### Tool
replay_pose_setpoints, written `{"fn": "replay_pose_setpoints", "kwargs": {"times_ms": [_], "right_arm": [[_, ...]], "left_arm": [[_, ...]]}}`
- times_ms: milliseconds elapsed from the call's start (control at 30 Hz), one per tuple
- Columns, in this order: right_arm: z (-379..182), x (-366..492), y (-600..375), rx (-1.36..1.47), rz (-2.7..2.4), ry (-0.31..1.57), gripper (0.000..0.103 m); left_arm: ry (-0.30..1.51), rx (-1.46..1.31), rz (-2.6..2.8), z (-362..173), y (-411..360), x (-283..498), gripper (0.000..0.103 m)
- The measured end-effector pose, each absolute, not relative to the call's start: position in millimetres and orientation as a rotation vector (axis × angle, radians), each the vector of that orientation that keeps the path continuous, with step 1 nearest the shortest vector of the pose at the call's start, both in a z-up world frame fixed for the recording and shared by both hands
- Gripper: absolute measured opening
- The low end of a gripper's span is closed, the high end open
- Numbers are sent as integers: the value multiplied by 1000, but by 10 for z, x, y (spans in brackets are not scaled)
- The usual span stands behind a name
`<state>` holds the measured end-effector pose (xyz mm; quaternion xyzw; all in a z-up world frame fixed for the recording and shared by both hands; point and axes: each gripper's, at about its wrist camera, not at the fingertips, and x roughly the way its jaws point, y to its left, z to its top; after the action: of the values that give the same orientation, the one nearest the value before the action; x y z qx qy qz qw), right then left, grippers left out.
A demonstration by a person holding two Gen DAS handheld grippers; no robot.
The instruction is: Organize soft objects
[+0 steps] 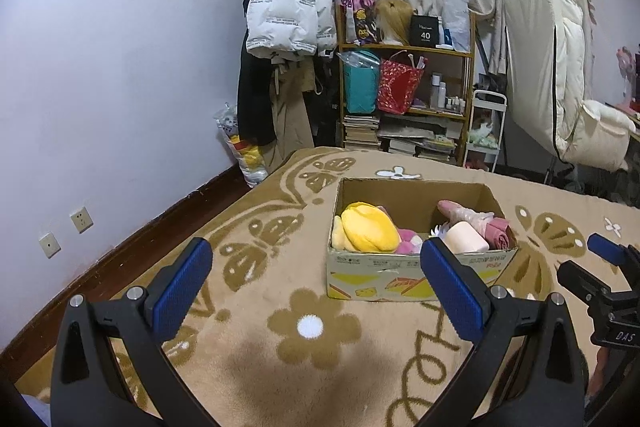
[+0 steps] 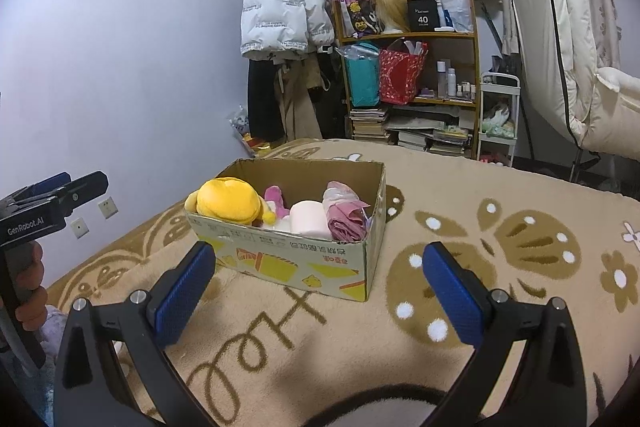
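Observation:
A cardboard box (image 1: 404,277) (image 2: 288,259) stands on the bed's tan blanket. Inside lie a yellow plush toy (image 1: 370,227) (image 2: 228,201), a pink plush (image 1: 408,241) (image 2: 274,197), a pale pink roll (image 1: 466,237) (image 2: 306,219) and a mauve cloth in clear plastic (image 1: 476,217) (image 2: 346,215). My left gripper (image 1: 316,283) hangs open just in front of the box, nothing between its blue pads (image 1: 184,291). My right gripper (image 2: 320,287) is open too, near the box's front right corner, and empty. The right gripper's tip (image 1: 604,247) shows at the left wrist view's right edge.
The patterned blanket (image 1: 312,331) (image 2: 500,227) covers the bed. Behind it stand a wooden shelf (image 1: 404,47) (image 2: 408,37) with bags and books, hung coats (image 1: 288,11) (image 2: 280,7), a folded cream mattress (image 1: 560,67) (image 2: 560,39) and a white trolley (image 2: 498,115). A hand (image 2: 30,291) holds the left gripper's handle.

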<state>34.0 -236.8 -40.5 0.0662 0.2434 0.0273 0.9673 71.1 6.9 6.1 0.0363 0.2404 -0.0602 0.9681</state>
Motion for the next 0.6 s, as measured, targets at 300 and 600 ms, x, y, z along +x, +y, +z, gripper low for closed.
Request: {"fn": "replay_pose_setpoints", "kwargs": {"times_ms": [300, 600], "right_arm": [[-414, 353, -2369, 136, 58, 496, 103], [-462, 363, -2354, 132, 61, 499, 103]], "left_arm": [[497, 101, -138, 25, 0, 701, 103], [501, 121, -140, 11, -34, 679, 103]]}}
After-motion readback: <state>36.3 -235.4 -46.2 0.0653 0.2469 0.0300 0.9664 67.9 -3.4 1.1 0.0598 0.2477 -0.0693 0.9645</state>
